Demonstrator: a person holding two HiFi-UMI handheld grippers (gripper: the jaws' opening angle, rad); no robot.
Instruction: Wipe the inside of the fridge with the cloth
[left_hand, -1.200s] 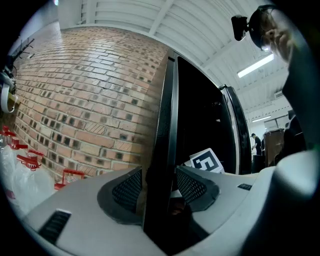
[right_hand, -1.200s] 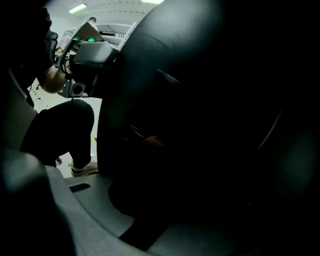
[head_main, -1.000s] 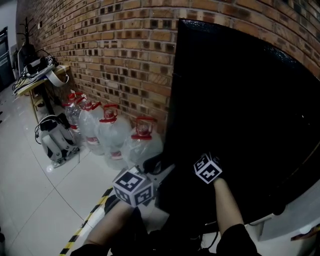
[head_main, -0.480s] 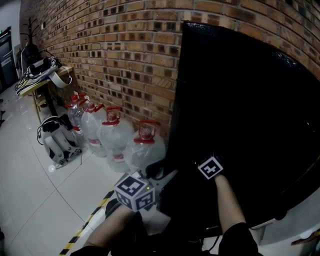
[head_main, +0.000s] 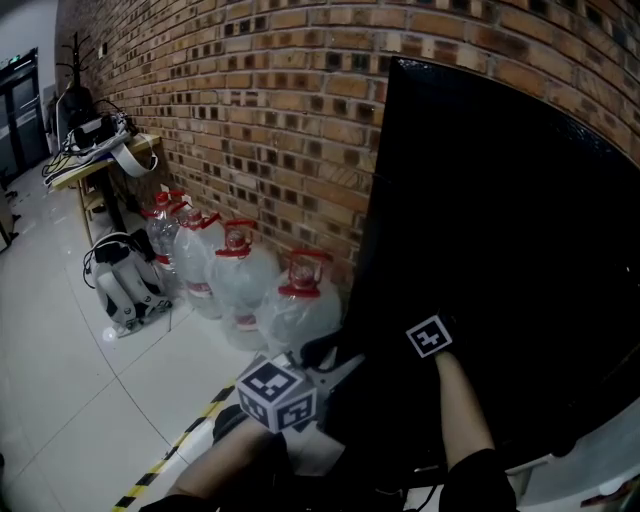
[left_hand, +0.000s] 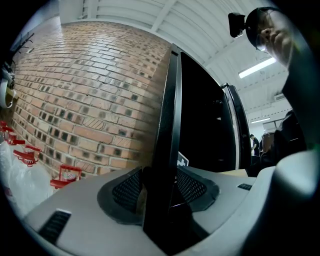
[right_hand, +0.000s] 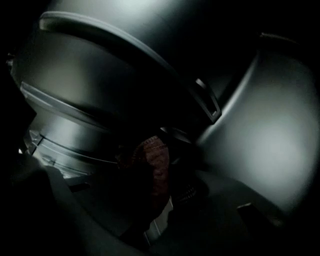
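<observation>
The black fridge door fills the right of the head view. My left gripper is shut on the door's left edge, which stands upright between its ribbed pads. My right gripper is inside the dark fridge, shut on a dark reddish cloth that bunches between its jaws. Grey inner walls and shelf rails surround the cloth. In the head view only the right gripper's marker cube and forearm show; its jaws are lost in the dark.
Several large water jugs with red caps stand along the brick wall, left of the fridge. A bag lies on the tiled floor under a cluttered table. Yellow-black tape crosses the floor near my feet.
My right gripper with the cloth has slid a little to the right inside the fridge. The left gripper has stayed clamped on the door edge.
</observation>
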